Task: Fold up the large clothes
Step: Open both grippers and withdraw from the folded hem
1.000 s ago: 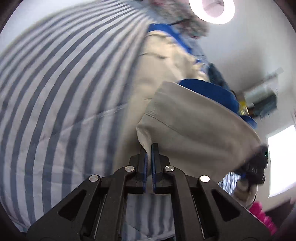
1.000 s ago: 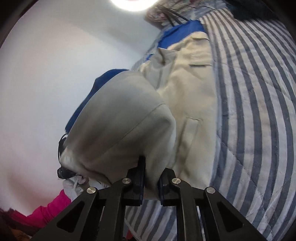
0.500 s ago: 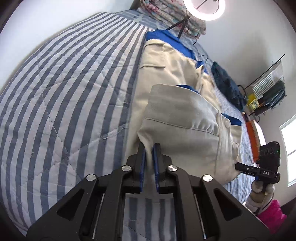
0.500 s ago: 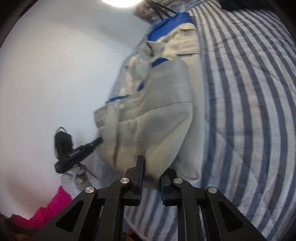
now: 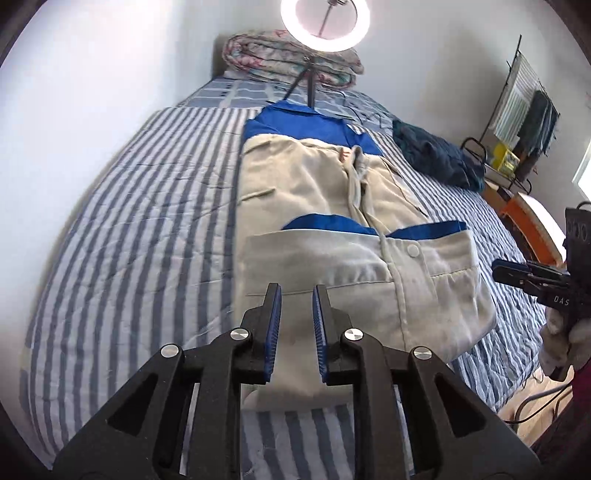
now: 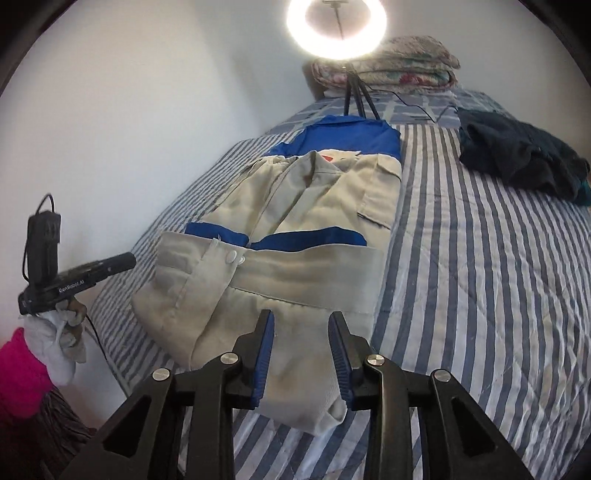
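A beige jacket with blue trim [image 5: 314, 192] lies along the striped bed, its bottom part folded up over the body; the folded hem [image 5: 354, 258] lies flat. It also shows in the right wrist view [image 6: 295, 221]. My left gripper [image 5: 296, 291] is open and empty just above the near fold. My right gripper [image 6: 301, 317] is open and empty over the same near edge. Each gripper shows in the other's view, the right one at the right edge [image 5: 532, 277], the left one at the left edge [image 6: 81, 273].
The blue-and-white striped bedspread [image 5: 147, 240] covers the bed. A dark blue garment [image 6: 517, 155] lies at the far right of the bed. A ring light on a tripod [image 5: 323, 22] and a rolled floral quilt [image 5: 288, 55] stand at the head. A rack [image 5: 517, 110] stands to the right.
Both grippers carried the jacket's lower part up and over the body, laid it down, then opened and let go. The fold now lies flat.
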A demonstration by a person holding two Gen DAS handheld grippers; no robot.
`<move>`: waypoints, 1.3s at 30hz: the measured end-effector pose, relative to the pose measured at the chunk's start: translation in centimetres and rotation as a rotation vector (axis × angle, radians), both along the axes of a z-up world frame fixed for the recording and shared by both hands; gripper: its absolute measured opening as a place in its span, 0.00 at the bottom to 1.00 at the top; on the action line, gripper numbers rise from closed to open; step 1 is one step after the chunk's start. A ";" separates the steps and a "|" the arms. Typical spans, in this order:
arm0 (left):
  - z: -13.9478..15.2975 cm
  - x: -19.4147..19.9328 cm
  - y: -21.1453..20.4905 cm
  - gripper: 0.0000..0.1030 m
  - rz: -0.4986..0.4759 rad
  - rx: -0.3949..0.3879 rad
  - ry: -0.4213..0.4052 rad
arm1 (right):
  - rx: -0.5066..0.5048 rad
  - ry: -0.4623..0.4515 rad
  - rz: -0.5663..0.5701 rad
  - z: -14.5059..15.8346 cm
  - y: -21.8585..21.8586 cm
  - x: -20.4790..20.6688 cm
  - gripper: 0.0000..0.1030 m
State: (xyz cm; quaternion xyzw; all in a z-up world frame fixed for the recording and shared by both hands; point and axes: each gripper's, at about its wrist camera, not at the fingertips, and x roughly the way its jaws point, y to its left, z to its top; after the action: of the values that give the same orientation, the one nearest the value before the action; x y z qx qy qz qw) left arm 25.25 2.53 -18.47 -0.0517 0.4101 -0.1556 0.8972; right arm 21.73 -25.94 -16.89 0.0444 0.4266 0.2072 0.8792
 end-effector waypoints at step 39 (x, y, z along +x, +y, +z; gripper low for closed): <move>16.7 -3.5 2.8 0.23 0.012 -0.089 -0.146 | -0.129 -0.207 -0.110 16.2 2.3 -4.0 0.40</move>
State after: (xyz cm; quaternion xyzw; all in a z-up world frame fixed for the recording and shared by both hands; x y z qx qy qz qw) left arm 21.76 5.38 -1.82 -0.0823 0.3358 -0.1719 0.9224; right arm 17.70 -23.62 -0.71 -0.0106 0.3430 0.1343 0.9296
